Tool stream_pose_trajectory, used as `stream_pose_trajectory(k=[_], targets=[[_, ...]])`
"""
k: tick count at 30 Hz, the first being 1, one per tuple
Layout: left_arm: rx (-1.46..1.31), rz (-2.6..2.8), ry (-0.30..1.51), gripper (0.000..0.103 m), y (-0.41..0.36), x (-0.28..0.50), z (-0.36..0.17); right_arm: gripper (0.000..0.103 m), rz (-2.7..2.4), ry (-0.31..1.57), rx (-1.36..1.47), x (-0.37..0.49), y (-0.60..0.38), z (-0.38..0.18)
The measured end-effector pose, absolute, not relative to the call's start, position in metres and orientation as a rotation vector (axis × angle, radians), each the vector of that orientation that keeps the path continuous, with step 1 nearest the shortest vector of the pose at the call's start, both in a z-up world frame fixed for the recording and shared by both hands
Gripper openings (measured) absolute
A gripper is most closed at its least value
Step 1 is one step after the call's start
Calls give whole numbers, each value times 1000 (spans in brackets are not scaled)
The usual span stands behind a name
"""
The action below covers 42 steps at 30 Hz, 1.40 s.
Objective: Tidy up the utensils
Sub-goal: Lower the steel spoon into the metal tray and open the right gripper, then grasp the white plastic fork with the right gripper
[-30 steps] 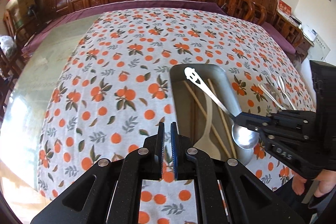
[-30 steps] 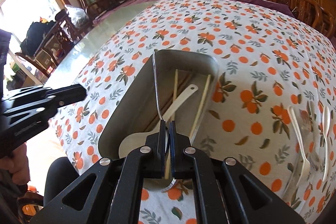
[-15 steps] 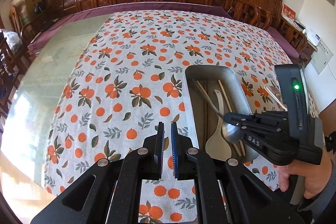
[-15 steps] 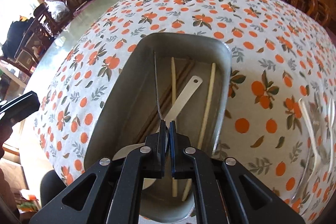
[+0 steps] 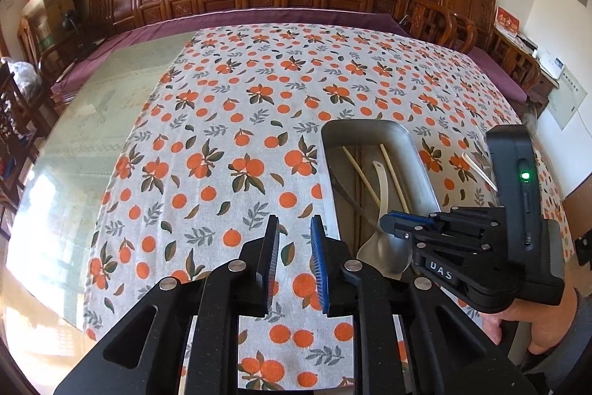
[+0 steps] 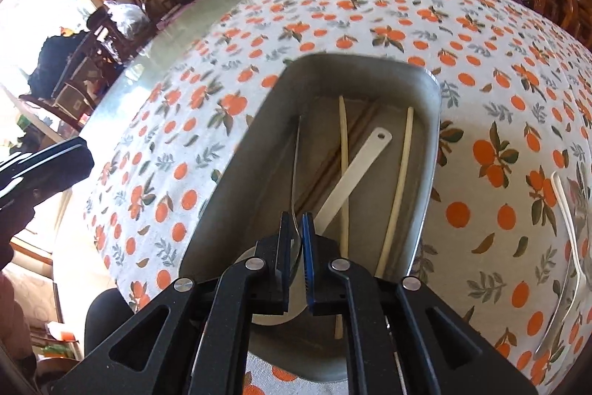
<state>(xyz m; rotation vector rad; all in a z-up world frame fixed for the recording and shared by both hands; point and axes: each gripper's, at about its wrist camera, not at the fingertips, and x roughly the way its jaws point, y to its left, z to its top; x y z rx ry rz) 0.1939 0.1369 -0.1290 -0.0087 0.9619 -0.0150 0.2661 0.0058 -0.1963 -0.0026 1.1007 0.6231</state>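
Right gripper point(image 6: 296, 228) sits low over the near end of the rectangular grey metal tray point(image 6: 429, 150), nose tilted down into it. The metal spoon point(image 6: 296, 173) is between its blue pads: thin handle running up-frame along the tray's left wall, bowl down under the fingers. A narrow gap shows at the pads and the neck passes through it; jaws have just been opening a touch, so I cannot tell whether they actually pinch the spoon or it just lies between them. From the left wrist view the same spoon's bowl point(image 5: 386, 248) rests at the tray's near end, right under the right gripper's tips. Also in the tray: white plastic spoon point(image 6: 355, 169) lying diagonally, handle hole toward the far right corner; two pale chopsticks point(image 6: 344, 180), one near centre crossing the white handle, one along the right wall; darker wooden sticks beneath, partly hidden. Left gripper point(image 5: 295, 228) hovers above the orange-print tablecloth point(image 5: 229, 121) just left of the tray, jaws spread with nothing between them, and they have just been opening. On the cloth right of the tray, white plastic cutlery point(image 6: 569, 217) lies loose, apart from the tray. A hand point(image 5: 547, 324) grips the right tool's handle at the frame's lower right.
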Motion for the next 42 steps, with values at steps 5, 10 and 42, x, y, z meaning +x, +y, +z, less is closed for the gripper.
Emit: stream_pose_trajectory(k=[5, 10, 42], targets=[[-5, -23, 958, 19, 129, 194, -126, 9, 643, 1028, -8, 261, -9, -176], [-4, -38, 947, 46, 115, 194, -122, 9, 647, 955, -41, 249, -40, -155], [64, -210, 985, 77, -22, 216, -148, 20, 445, 1082, -136, 292, -228, -217]])
